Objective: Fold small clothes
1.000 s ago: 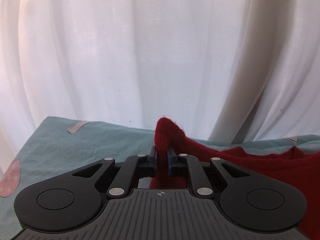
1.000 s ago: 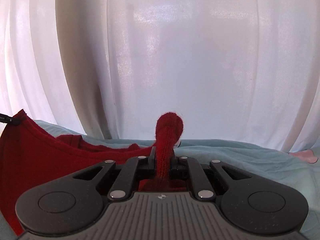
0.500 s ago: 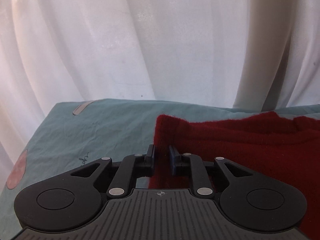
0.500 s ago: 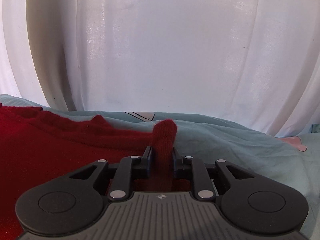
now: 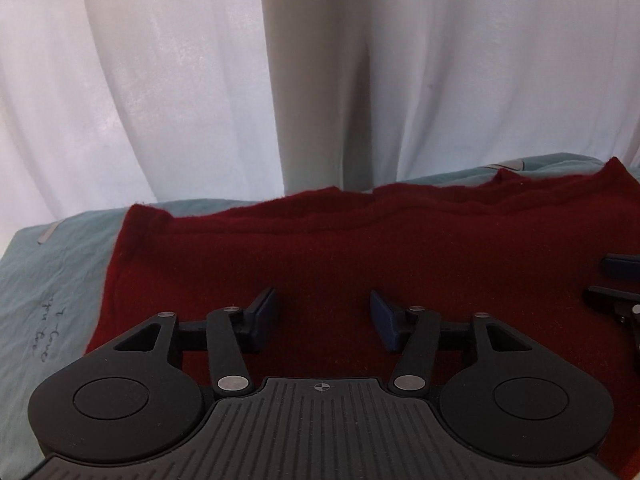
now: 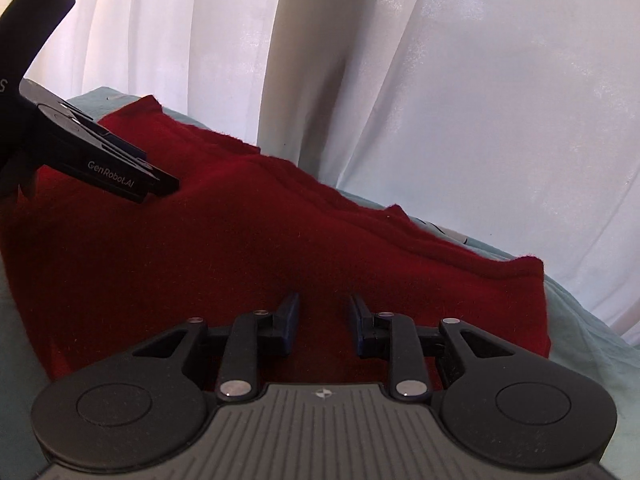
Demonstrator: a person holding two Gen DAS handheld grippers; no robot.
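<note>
A dark red knit garment (image 5: 360,256) lies spread flat on the pale teal sheet (image 5: 52,280), its far edge folded over in a thicker band. My left gripper (image 5: 324,316) is open and empty just above the cloth. My right gripper (image 6: 324,316) is open and empty above the same garment (image 6: 224,248). The right gripper's fingers (image 5: 620,276) show at the right edge of the left wrist view. The left gripper (image 6: 160,188) shows at the upper left of the right wrist view, hovering over the cloth.
White curtains (image 5: 320,80) hang close behind the far edge of the bed. The teal sheet (image 6: 592,332) continues to the right of the garment and carries handwriting (image 5: 50,332) and a small printed patch (image 5: 48,234) on the left.
Both grippers held pinched corners of the red garment raised, then lowered them. Now both have opened and let go, and the garment lies flat.
</note>
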